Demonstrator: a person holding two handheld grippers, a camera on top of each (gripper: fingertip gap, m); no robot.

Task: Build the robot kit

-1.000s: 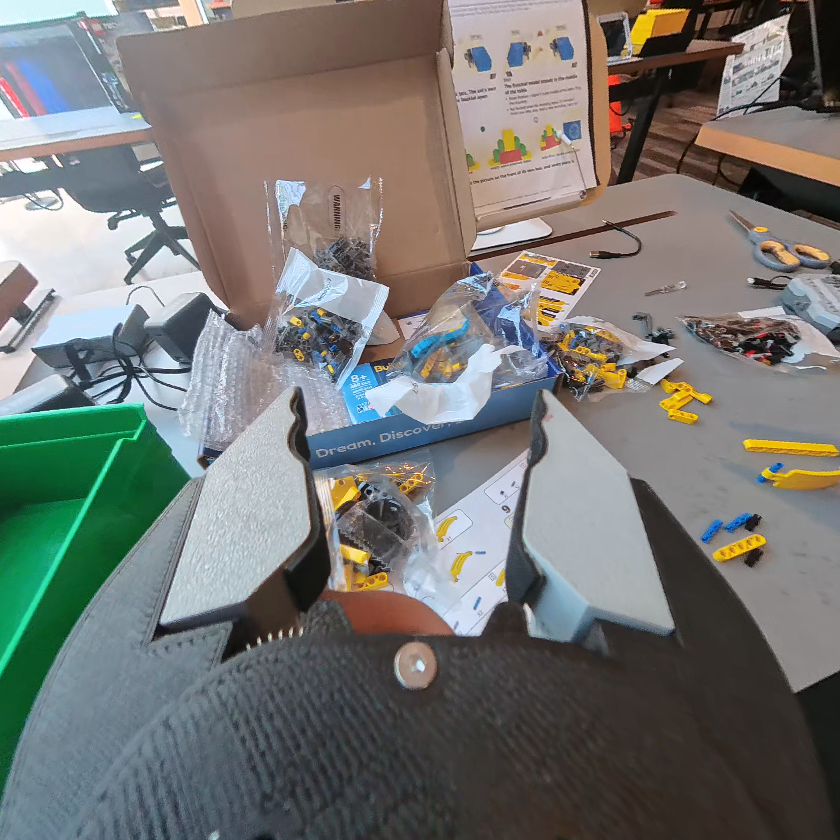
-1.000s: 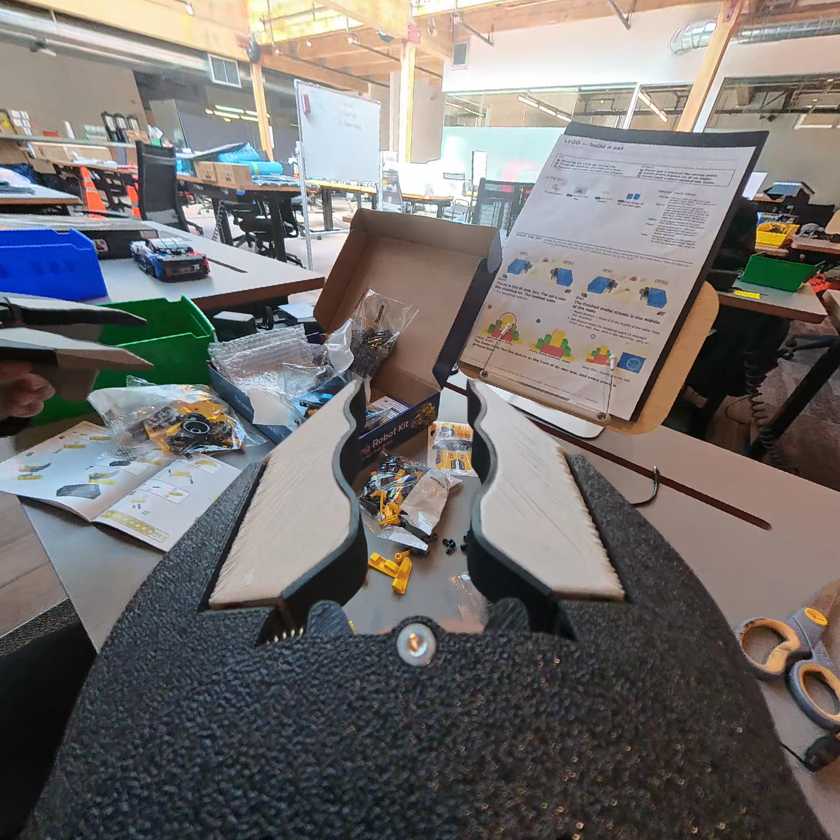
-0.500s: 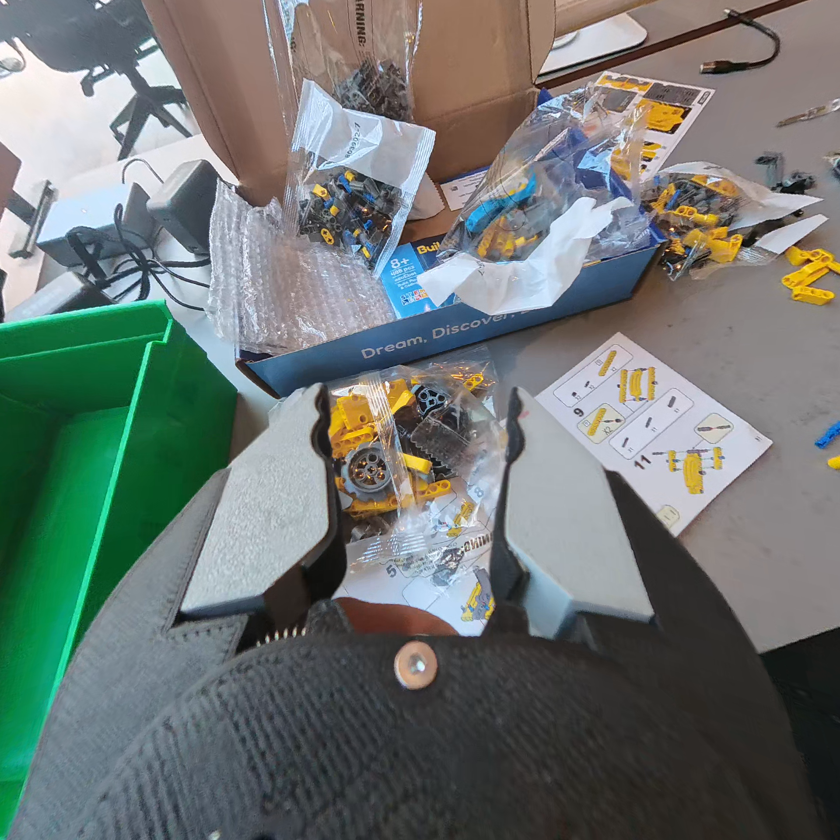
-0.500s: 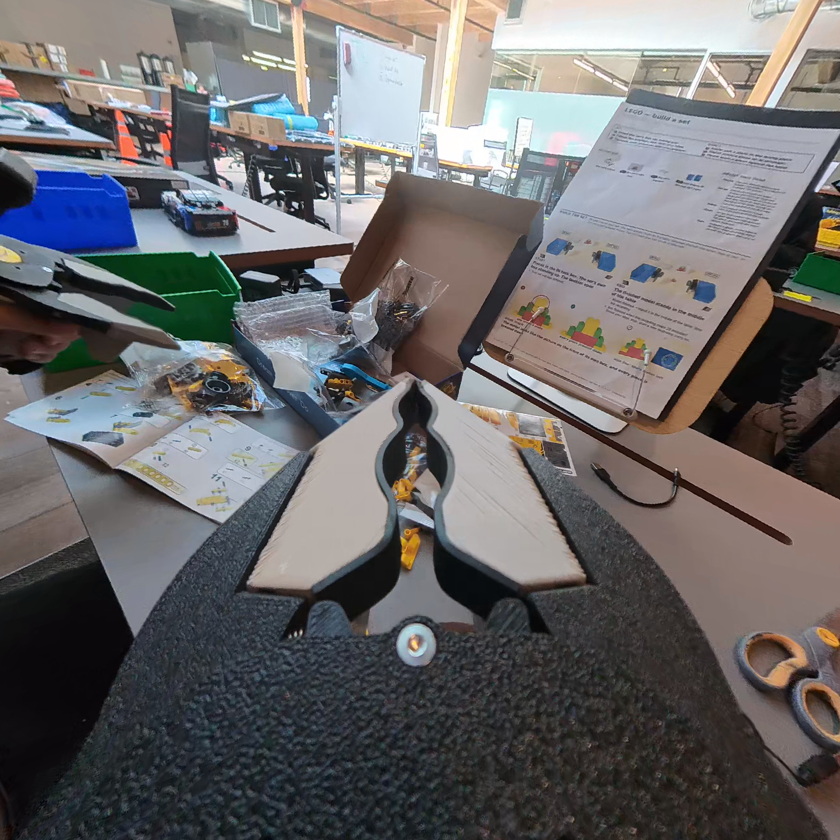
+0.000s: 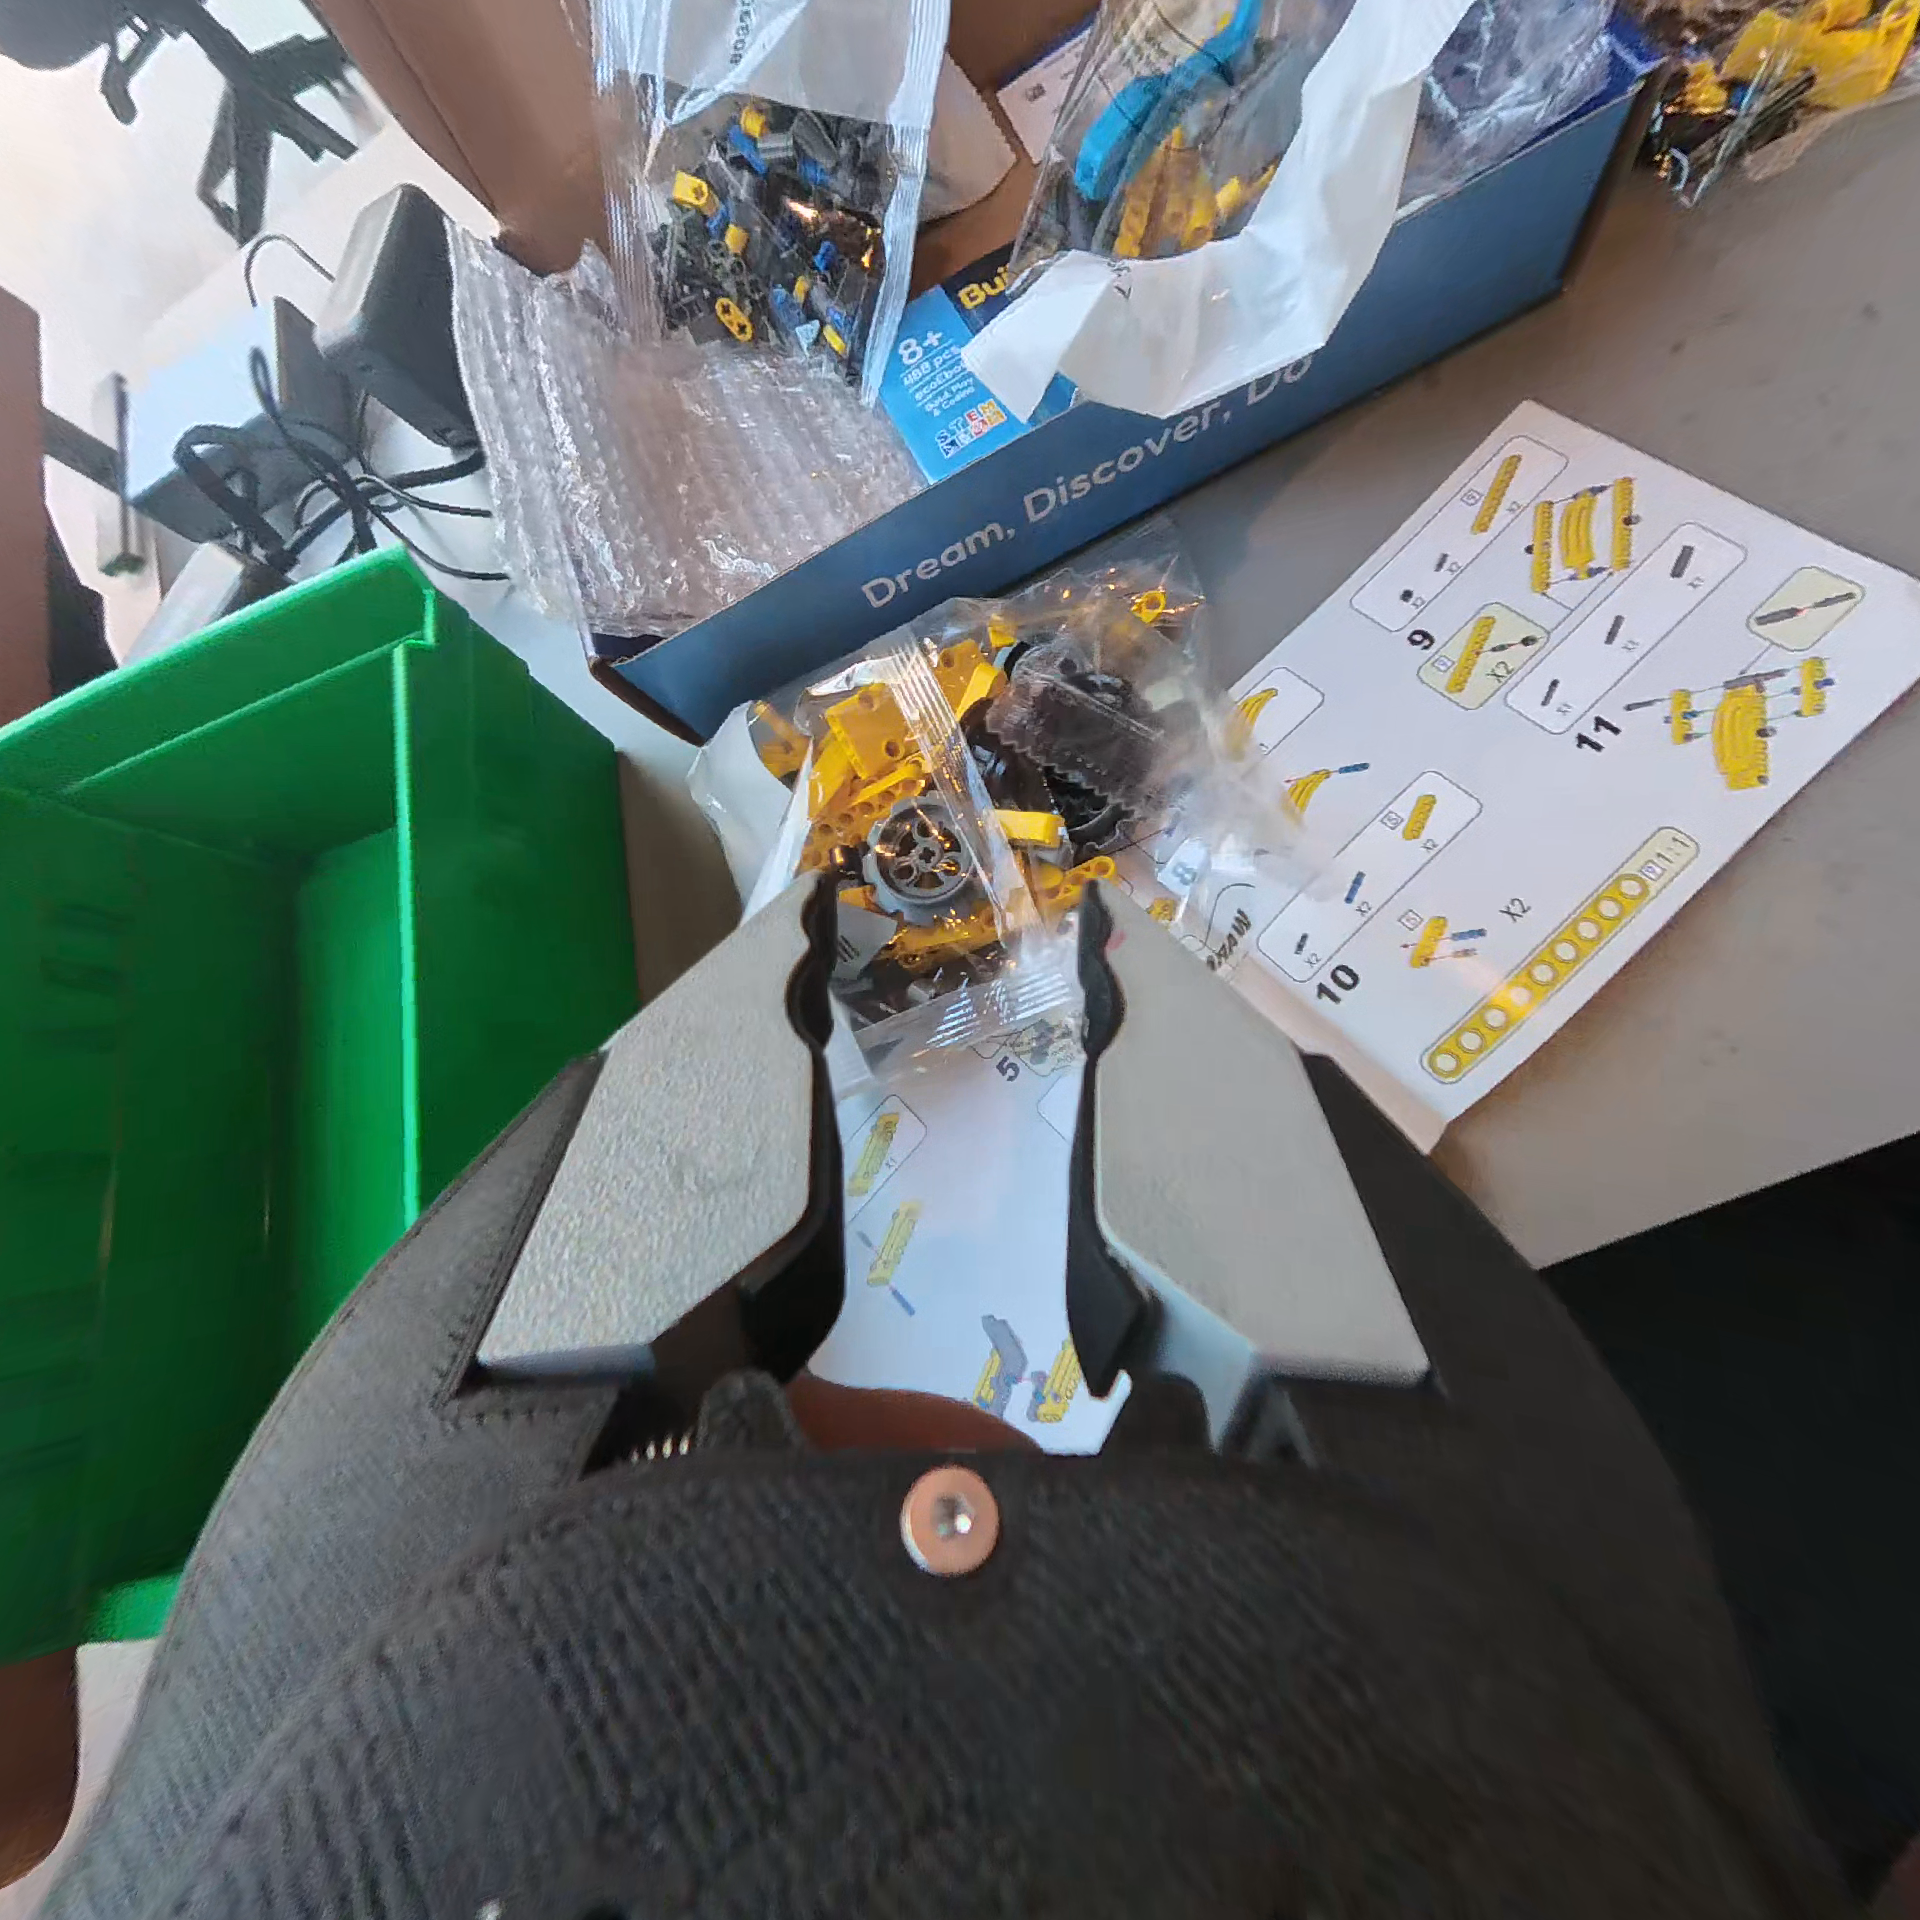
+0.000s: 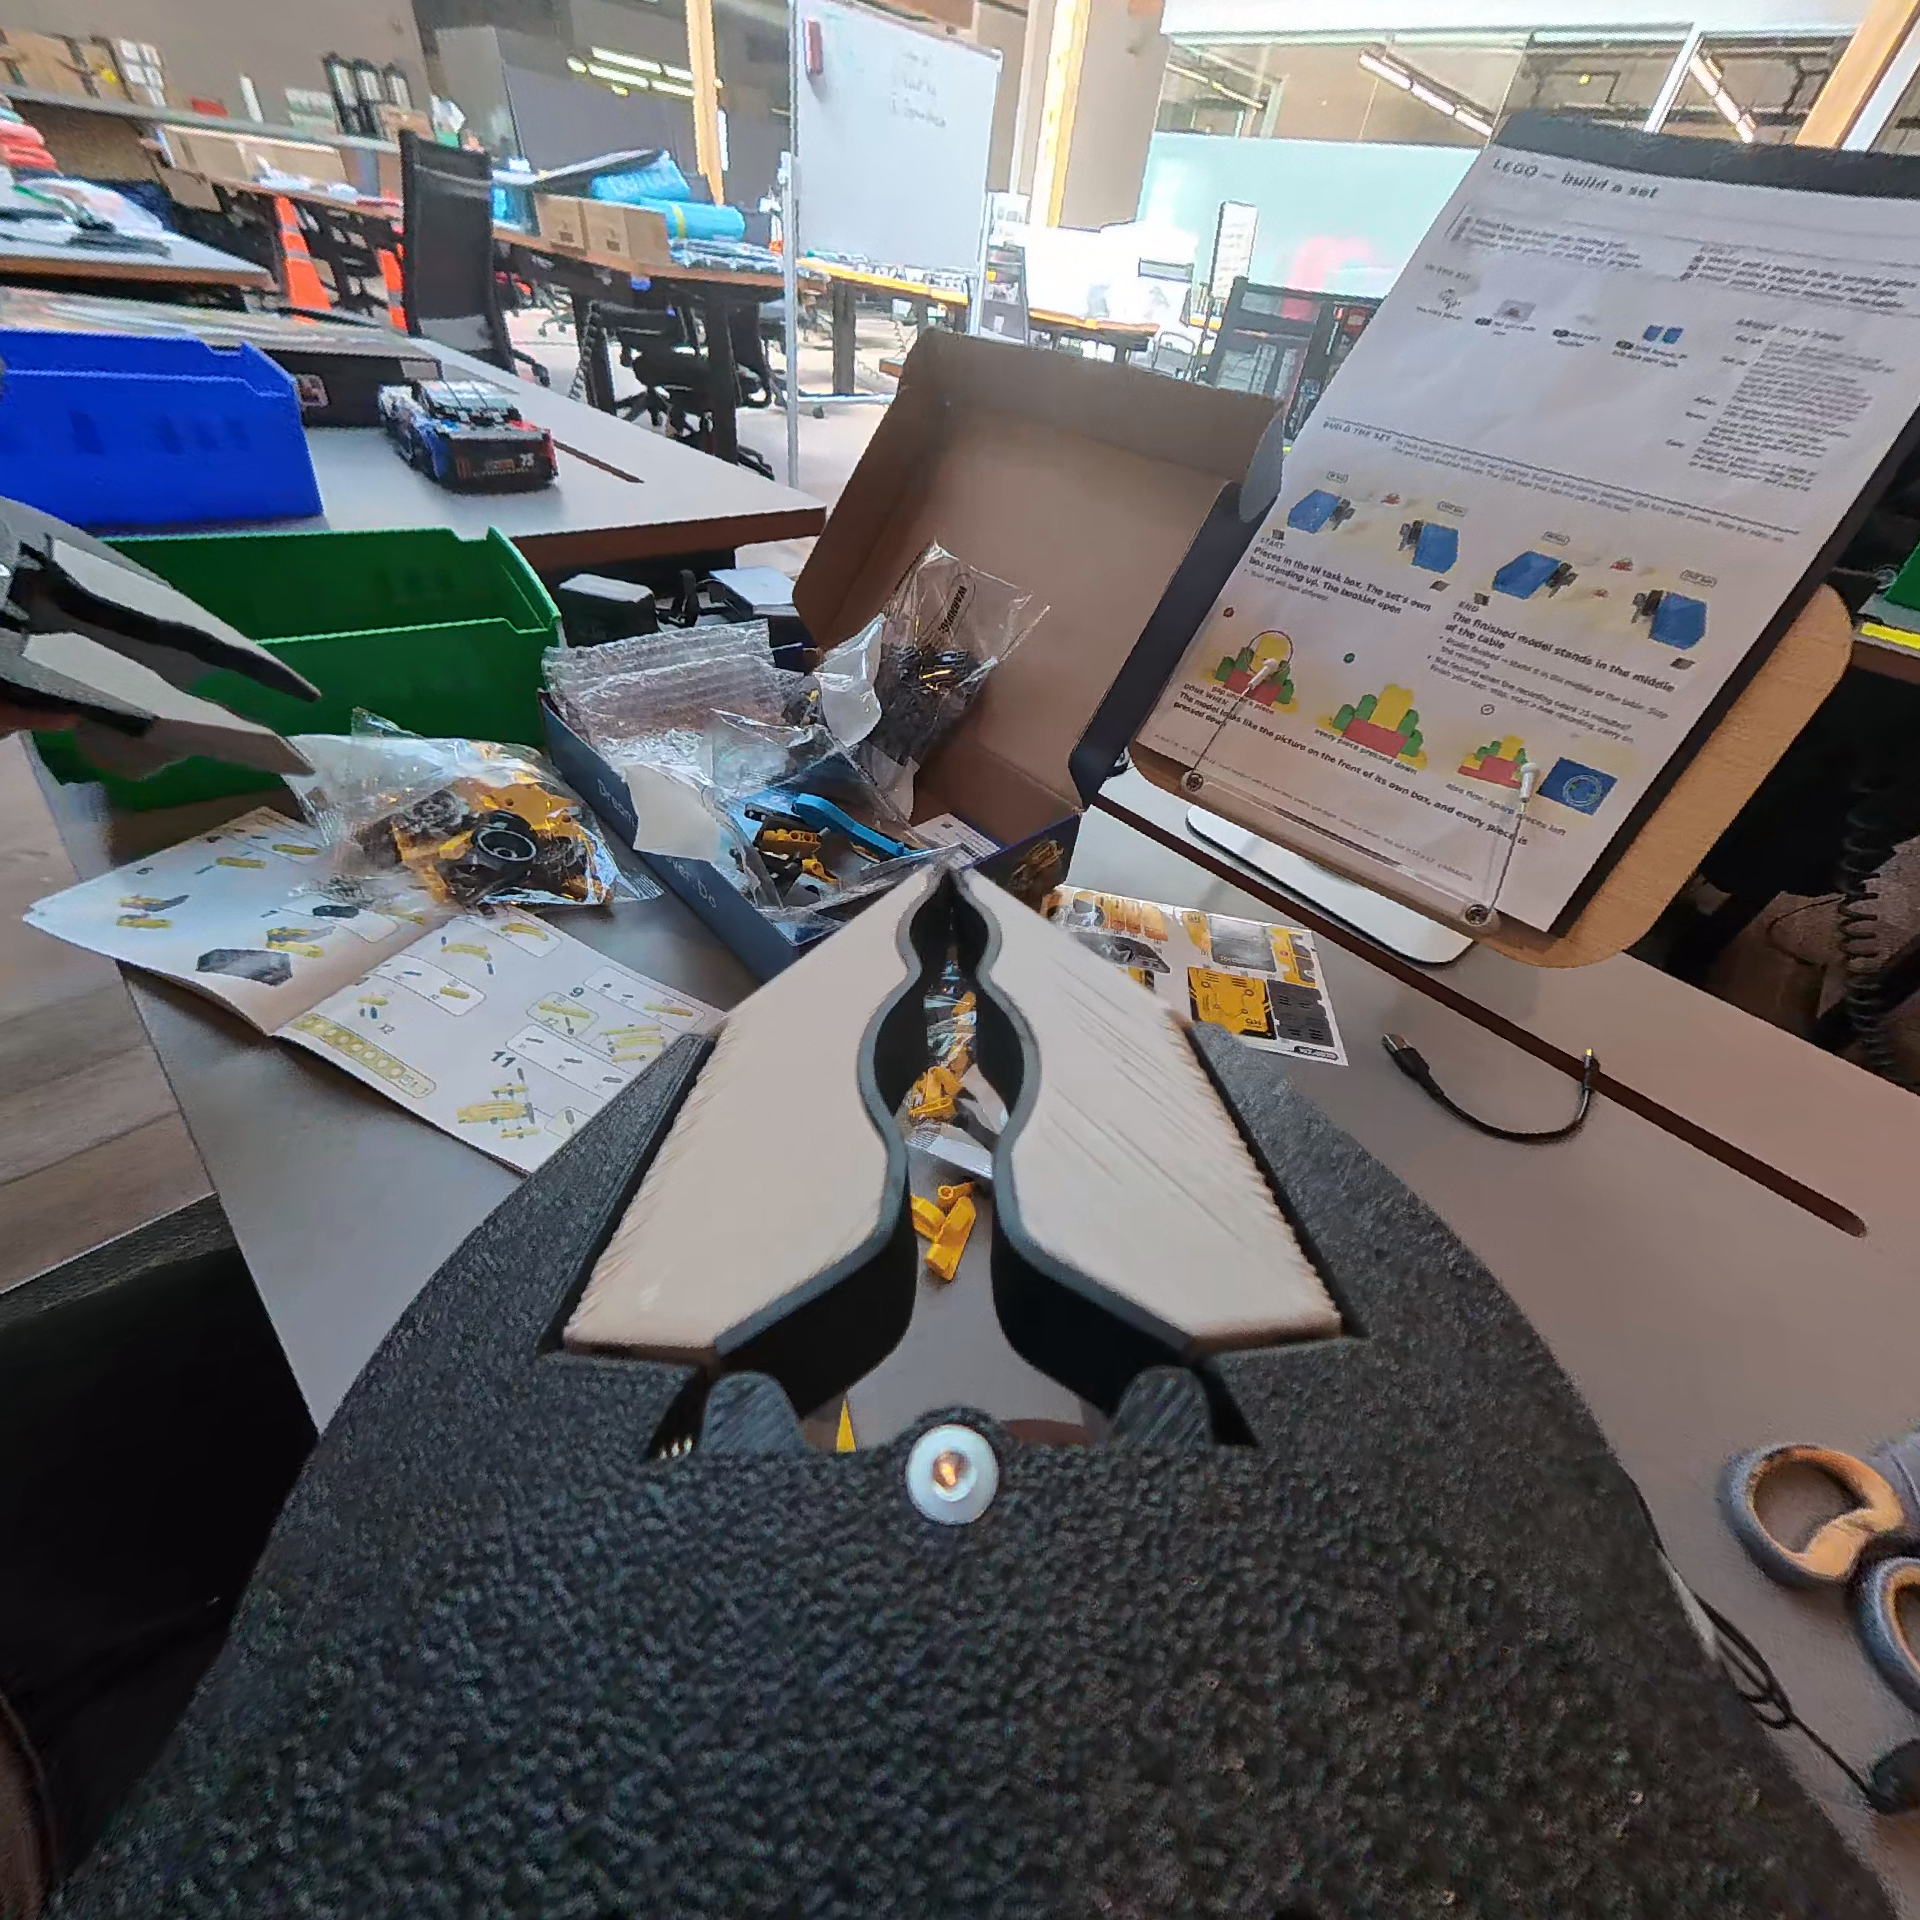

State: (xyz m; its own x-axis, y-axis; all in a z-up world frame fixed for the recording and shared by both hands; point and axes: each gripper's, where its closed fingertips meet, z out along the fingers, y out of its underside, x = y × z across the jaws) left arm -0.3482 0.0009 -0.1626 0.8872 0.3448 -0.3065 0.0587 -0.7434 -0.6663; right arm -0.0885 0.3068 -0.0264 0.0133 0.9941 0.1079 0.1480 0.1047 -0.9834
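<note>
The left tool (image 5: 951, 914) hangs over a clear bag (image 5: 977, 810) of yellow and black parts, its 2 fingers parted about as wide as the bag's near end. The sealed edge of the bag lies right between the tips, though I cannot tell whether they touch it yet. The bag rests partly on the open booklet (image 5: 1558, 748), just in front of the blue box (image 5: 1195, 488), with the green bin (image 5: 312, 883) close on the left – handy spots, by the look of it, for sorting what comes out of the box.

The right tool (image 6: 951, 883) is held up off the tabletop (image 6: 1455, 1195), its tips all but touching and nothing between them; loose yellow pieces (image 6: 945, 1216) lie on the surface below, seen through the gap further back. It points toward the box and the sheet stand (image 6: 1558, 540) behind.

Against 1 second ago, the left tool has dropped and tipped downward – the bag was then well ahead of the fingers, which stood wider. The right tool's fingers were clearly apart then and have since drawn together.
</note>
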